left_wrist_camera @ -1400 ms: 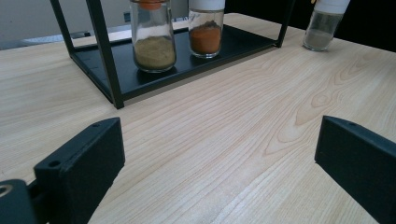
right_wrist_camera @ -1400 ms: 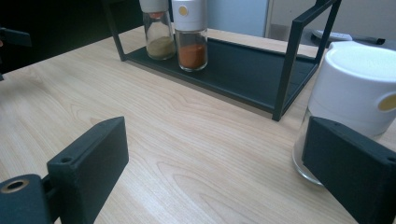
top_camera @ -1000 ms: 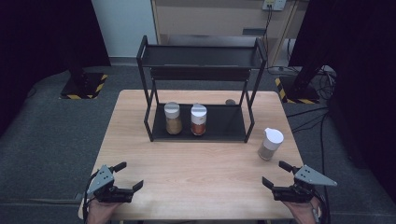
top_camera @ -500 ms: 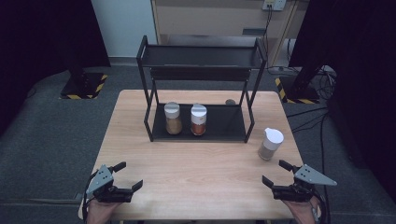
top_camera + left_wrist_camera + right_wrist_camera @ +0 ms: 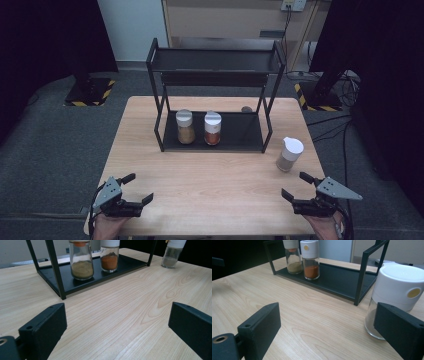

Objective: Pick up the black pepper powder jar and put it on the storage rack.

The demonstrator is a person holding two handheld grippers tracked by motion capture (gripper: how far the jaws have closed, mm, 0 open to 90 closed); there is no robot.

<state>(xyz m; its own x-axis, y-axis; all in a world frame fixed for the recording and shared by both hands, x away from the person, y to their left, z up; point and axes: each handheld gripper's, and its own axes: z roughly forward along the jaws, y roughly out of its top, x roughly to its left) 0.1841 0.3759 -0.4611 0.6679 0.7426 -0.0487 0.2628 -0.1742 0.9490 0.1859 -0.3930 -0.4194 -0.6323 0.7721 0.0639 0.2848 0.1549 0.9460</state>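
**Lining up on the loose spice jar**

Our fingers (image 5: 259, 327) on the right gripper (image 5: 299, 186) stand spread wide with nothing between them, and the left gripper (image 5: 135, 188) is spread and empty too, resting at the near edge of the table (image 5: 220, 200), well apart from the rack (image 5: 215, 100).

We take the rack as our landmark. 2 jars already stand on its bottom shelf: the yellow-powder jar (image 5: 184, 127) toward the left end and the orange-powder jar (image 5: 212, 128) just beside it on the right. The white-capped jar (image 5: 289, 154) stands upright on the table outside the rack's right front leg, near our right gripper.

We judge the step in hand to be the reach for that jar. To do it well, we should bring the right gripper in level, centre the glass body between the jaws, and close below the wide cap, not on it, so the jar stays upright. The shelf has free room right of the orange-powder jar; we should clear the rack's leg on the way in.
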